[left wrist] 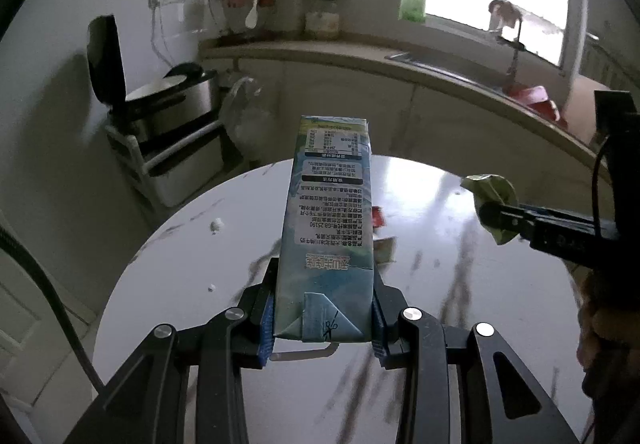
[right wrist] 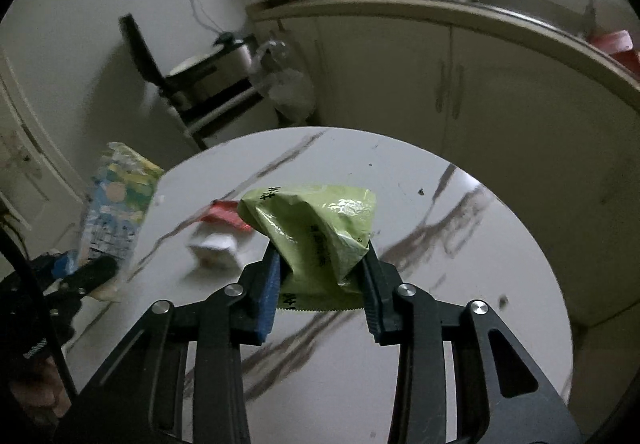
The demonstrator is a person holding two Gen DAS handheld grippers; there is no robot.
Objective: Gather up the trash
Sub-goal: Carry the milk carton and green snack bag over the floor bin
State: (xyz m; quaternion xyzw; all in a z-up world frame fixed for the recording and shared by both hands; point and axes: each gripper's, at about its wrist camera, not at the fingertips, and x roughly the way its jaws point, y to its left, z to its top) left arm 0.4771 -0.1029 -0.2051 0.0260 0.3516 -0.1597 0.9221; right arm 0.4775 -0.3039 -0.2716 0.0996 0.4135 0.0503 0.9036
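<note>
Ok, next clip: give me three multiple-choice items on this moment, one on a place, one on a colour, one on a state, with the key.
1. Where does the red wrapper lie?
A. on the round table
B. on the counter
C. in the sink

2. What colour is the crumpled wrapper in the right claw?
A. red
B. light green
C. black

3. How is the left claw?
A. open, nothing in it
B. shut on nothing
C. shut on the milk carton

Key: 1 A, it rests on the marbled top beyond the green wrapper. 2 B, light green foil pinched between the pads. 3 C, both pads press the carton's sides.
</note>
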